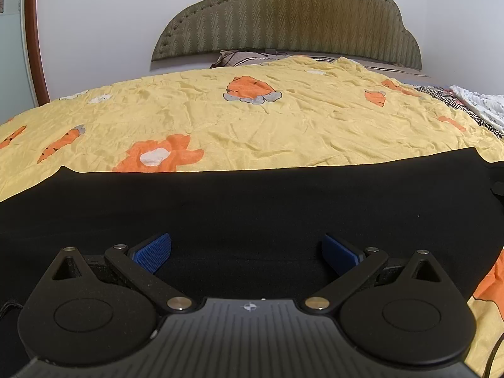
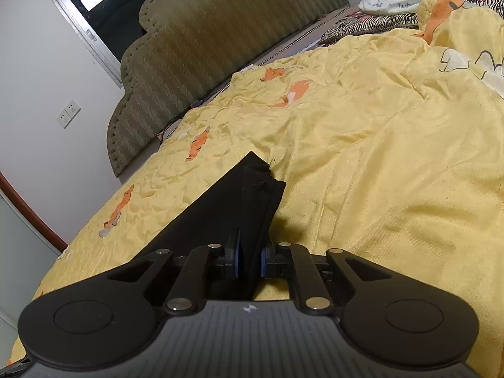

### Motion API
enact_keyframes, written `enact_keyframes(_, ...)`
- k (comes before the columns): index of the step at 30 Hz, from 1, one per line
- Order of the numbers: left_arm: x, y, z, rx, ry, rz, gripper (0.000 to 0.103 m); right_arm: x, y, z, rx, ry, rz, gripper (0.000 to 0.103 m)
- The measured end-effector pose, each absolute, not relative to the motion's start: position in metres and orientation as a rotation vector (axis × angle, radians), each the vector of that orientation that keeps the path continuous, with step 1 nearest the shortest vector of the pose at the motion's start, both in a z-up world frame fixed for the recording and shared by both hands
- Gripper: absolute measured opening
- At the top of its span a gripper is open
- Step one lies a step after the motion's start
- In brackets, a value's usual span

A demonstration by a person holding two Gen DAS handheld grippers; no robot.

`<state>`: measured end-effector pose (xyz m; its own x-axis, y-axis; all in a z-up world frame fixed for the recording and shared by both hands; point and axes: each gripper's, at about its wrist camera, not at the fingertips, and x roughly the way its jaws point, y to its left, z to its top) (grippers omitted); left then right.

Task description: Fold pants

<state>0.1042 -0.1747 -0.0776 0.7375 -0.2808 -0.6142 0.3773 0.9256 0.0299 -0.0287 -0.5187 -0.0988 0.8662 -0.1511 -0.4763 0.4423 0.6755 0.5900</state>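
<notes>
Pants [image 1: 252, 201]: black, soft, limp; spread on the yellow quilt [image 1: 283, 126], below the headboard [image 1: 289, 15]. Left tongs [image 1: 247, 253]: spread wide, nothing held, over the cloth. Right tongs [image 2: 250, 260]: clamped on a layered corner. Best gripped at hems or edges.

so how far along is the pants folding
Early to midway. The black pants lie spread flat on the yellow quilt. The right tongs clamp a layered corner; the left tongs hang open over the fabric. The fold-over and final tidy remain.
</notes>
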Motion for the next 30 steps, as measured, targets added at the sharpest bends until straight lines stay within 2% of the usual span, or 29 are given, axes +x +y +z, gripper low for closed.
enact_keyframes(30, 0.1039, -0.1746, -0.0777, 0.156, 0.648, -0.363, 0.103, -0.0196, -0.5205, -0.0986, 0.755, 0.423, -0.325, 0.011)
